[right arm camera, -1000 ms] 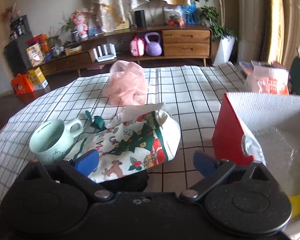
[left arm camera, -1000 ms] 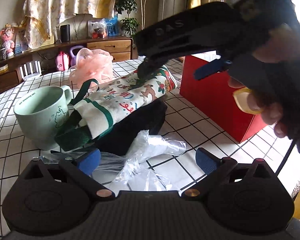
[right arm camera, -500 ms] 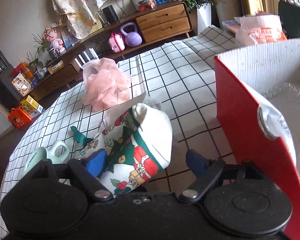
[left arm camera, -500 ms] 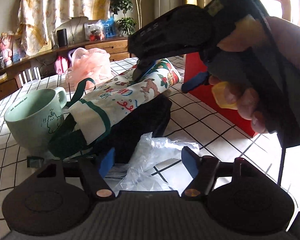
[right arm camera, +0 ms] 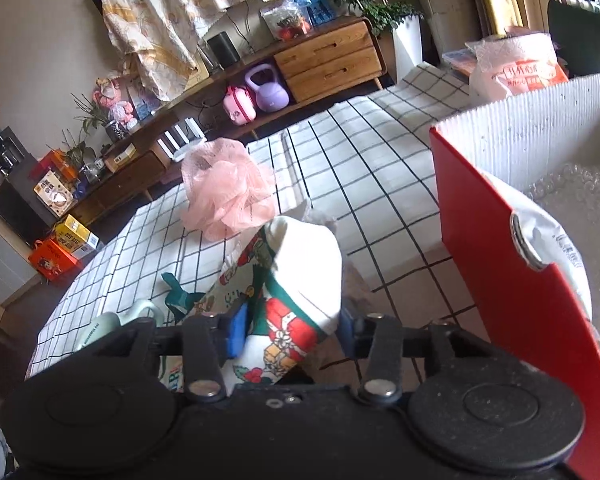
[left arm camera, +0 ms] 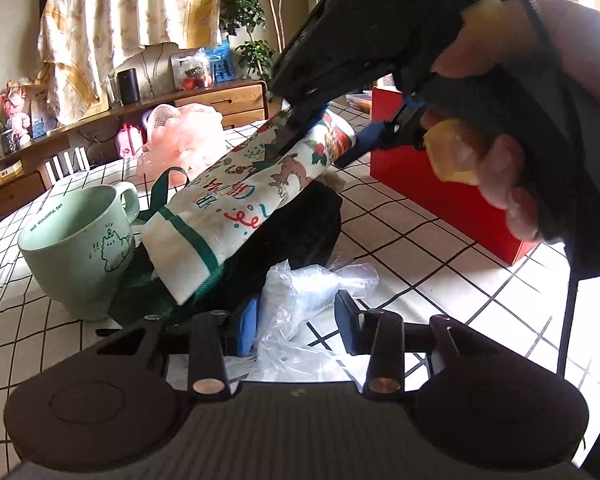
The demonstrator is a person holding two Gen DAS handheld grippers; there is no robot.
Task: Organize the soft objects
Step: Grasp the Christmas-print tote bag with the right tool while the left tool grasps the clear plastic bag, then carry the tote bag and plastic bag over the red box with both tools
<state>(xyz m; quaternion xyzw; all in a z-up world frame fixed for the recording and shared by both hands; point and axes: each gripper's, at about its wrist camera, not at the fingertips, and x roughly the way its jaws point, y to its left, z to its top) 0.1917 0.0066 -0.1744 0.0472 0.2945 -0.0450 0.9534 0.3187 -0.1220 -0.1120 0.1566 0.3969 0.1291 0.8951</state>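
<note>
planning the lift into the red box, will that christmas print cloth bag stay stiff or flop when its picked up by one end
Likely floppy: the cloth bag is folded fabric, and it already sags away from where the right gripper pinches it. Probably light for its size, being unfilled cloth. Its loose green handle may dangle and could catch the mug beside it.

Mint-green mug (left arm camera: pixel 82 250) upright at 9 o'clock on checked tablecloth (right arm camera: pixel 376 152). Wooden sideboard (right arm camera: pixel 328 64) at 12 o'clock; purple kettlebell (right arm camera: pixel 269 90), pink case (right arm camera: pixel 240 106) beneath.
</note>
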